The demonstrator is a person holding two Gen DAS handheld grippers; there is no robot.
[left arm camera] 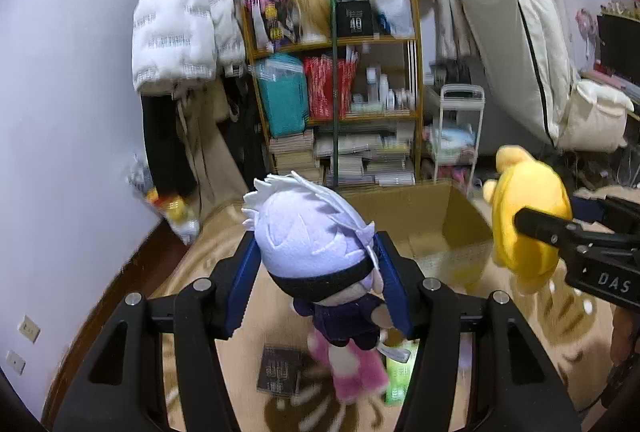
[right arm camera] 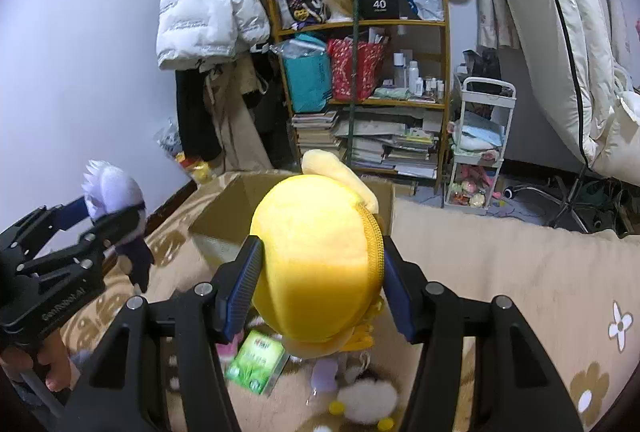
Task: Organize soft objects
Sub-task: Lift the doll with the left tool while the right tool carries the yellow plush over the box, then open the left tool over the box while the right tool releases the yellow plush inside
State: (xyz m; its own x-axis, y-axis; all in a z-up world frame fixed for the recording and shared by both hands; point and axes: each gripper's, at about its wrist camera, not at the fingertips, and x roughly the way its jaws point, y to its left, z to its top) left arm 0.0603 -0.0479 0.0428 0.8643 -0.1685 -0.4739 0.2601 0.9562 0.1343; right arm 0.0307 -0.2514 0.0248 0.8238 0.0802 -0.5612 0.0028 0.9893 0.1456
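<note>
Mid-task: left gripper (left arm camera: 316, 272) clamps white-haired plush doll (left arm camera: 308, 236), right gripper (right arm camera: 320, 272) clamps yellow zippered plush (right arm camera: 316, 264), both held aloft short of cardboard box (right arm camera: 224, 208) at 12 o'clock; pink plush (left arm camera: 356, 372), white fluffy toy (right arm camera: 368, 400) remain on rug

A fuzzy yellow plush (right arm camera: 316, 264) with a zip; a matt felt-haired doll (left arm camera: 316, 244); a plain brown cardboard box (right arm camera: 224, 208).
</note>
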